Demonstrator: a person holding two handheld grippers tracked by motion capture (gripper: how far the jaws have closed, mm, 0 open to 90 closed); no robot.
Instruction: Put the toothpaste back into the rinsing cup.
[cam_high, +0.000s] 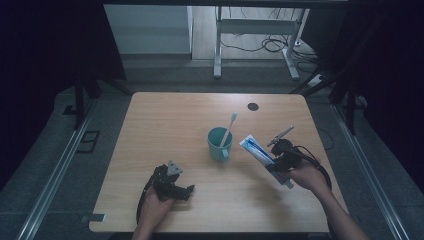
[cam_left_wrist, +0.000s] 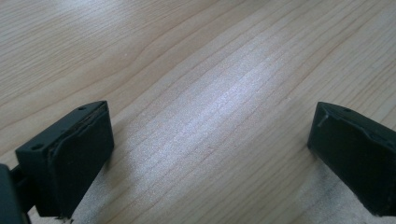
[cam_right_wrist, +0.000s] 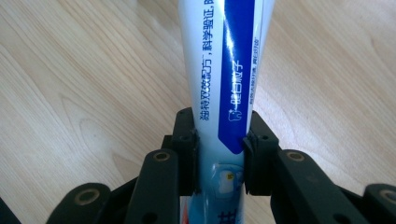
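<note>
A white and blue toothpaste tube (cam_high: 256, 150) is held above the table at the right, tilted toward the cup. My right gripper (cam_high: 278, 161) is shut on it; in the right gripper view both pads (cam_right_wrist: 190, 154) press the tube (cam_right_wrist: 224, 74) near its lower part. A teal cup (cam_high: 218, 143) stands at the table's middle with a white toothbrush (cam_high: 229, 129) leaning in it. My left gripper (cam_high: 187, 190) rests low near the front edge, left of centre. Its jaws stand wide apart in the left gripper view (cam_left_wrist: 210, 154), with bare wood between them.
The wooden table (cam_high: 165, 120) has a small dark round cap (cam_high: 253, 106) near its far edge. Beyond it stand a desk frame (cam_high: 255, 45) and loose cables on the floor. Metal rails (cam_high: 55, 170) run along both sides of the table.
</note>
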